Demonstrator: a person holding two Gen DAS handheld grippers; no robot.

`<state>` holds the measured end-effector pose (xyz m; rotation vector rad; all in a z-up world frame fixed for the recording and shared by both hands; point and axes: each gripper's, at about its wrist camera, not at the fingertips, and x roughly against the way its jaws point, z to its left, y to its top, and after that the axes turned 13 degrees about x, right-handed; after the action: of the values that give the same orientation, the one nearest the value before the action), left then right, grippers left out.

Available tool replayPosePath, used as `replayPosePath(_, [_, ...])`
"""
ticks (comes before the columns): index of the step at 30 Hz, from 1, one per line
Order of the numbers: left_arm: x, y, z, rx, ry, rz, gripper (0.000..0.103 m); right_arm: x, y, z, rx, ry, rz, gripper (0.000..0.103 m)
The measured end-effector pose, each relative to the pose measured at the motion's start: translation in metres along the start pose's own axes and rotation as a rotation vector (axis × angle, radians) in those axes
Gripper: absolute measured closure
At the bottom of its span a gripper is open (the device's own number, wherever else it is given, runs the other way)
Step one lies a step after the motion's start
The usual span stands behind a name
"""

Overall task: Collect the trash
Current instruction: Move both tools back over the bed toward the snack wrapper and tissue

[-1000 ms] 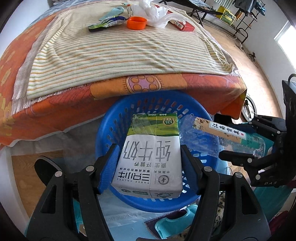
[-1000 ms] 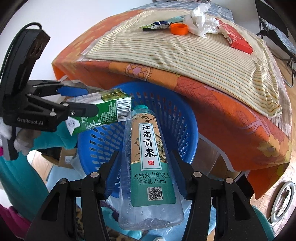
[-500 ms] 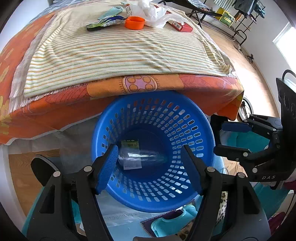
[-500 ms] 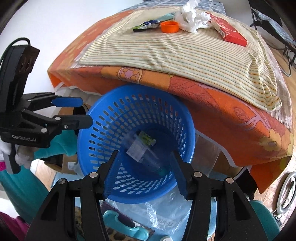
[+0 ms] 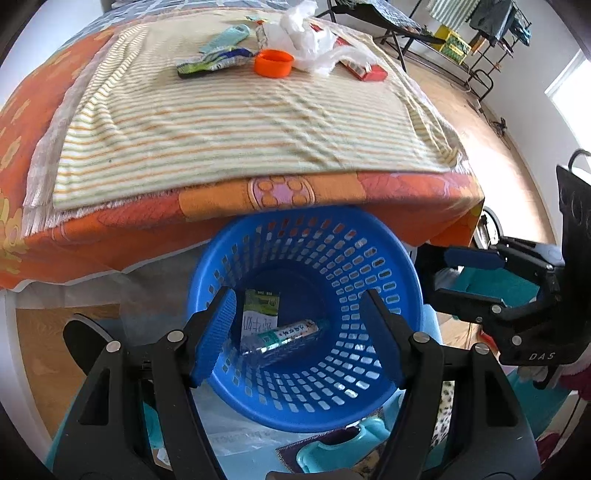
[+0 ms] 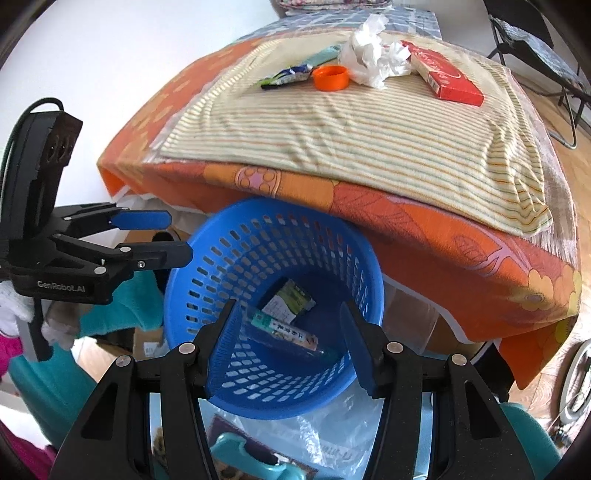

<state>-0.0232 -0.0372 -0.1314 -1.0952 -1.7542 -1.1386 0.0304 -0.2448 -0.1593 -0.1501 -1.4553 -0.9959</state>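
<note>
We see a desk (image 5: 110,229) draped in an orange floral cloth, with a striped cream cloth (image 5: 236,122) spread over the top. Below its near edge sits a blue perforated basket (image 5: 369,273), its rim tucked just under the hanging cloth. Both claws hover above the basket and point down into it. Our left claw (image 5: 299,336) has its jaws spread wide with nothing between the pads; our right claw (image 6: 291,343) is parted too, somewhat narrower, and also holds nothing. In the bottom of the basket lie a green-and-white milk carton (image 5: 258,314) and a clear water bottle (image 5: 291,334) with a green label, the bottle resting across the carton. Still on the striped cloth at the far side are a red box (image 6: 447,75), a crumpled white plastic bag (image 5: 303,35), a flattened green wrapper (image 5: 214,62) and an orange bottle cap (image 5: 273,63), the cap just beside the bag and the wrapper.
</note>
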Motion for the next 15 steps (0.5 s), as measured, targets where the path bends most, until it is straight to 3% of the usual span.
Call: replayPosePath(15, [0.028,0.059,-0.003,-0.005,-0.006,-0.102,0.031,0.027,0.026,-0.031,-0.116,0.032,-0.097,0.041])
